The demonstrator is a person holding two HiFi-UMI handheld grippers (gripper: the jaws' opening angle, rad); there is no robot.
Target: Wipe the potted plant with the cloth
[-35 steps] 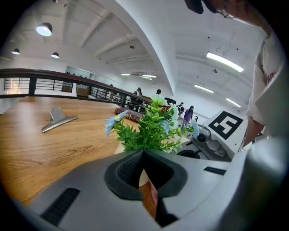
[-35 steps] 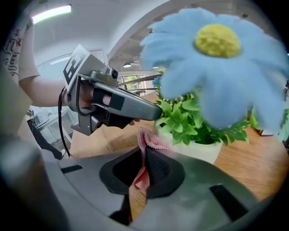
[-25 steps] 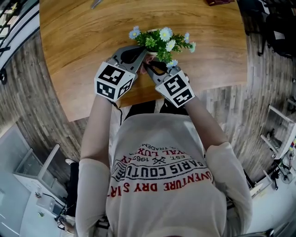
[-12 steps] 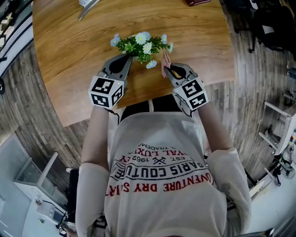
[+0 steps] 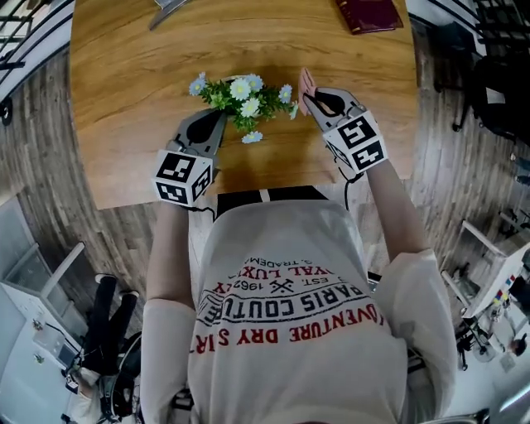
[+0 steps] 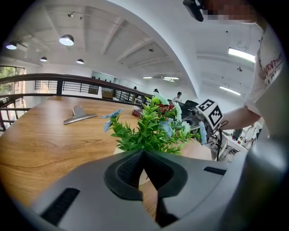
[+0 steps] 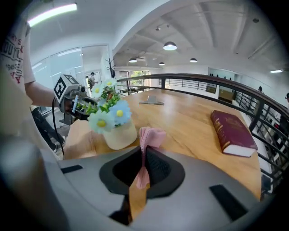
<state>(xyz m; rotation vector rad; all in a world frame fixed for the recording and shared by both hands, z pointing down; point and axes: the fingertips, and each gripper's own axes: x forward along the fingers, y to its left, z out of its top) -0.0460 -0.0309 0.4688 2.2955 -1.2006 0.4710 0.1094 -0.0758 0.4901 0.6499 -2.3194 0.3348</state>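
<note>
A small potted plant (image 5: pixel 244 95) with green leaves and white and blue flowers stands on the round wooden table (image 5: pixel 124 91). Its cream pot (image 7: pixel 119 135) shows in the right gripper view. My left gripper (image 5: pixel 220 116) is shut, its tips (image 6: pixel 143 153) close against the pot's near left side under the leaves; whether they pinch the rim is hidden. My right gripper (image 5: pixel 308 95) is just right of the plant and apart from it. It is shut on a pink cloth (image 7: pixel 149 137), which sticks up past its tips (image 7: pixel 143 151).
A dark red book (image 5: pixel 373 12) lies at the table's far right, also plain in the right gripper view as the book (image 7: pixel 232 131). A metal clip (image 5: pixel 166 8) lies at the far left. The table's near edge runs just below both grippers. A railing borders the floor beyond.
My right gripper has swung right, away from the flowers, carrying the pink cloth. The left gripper stays at the pot.
</note>
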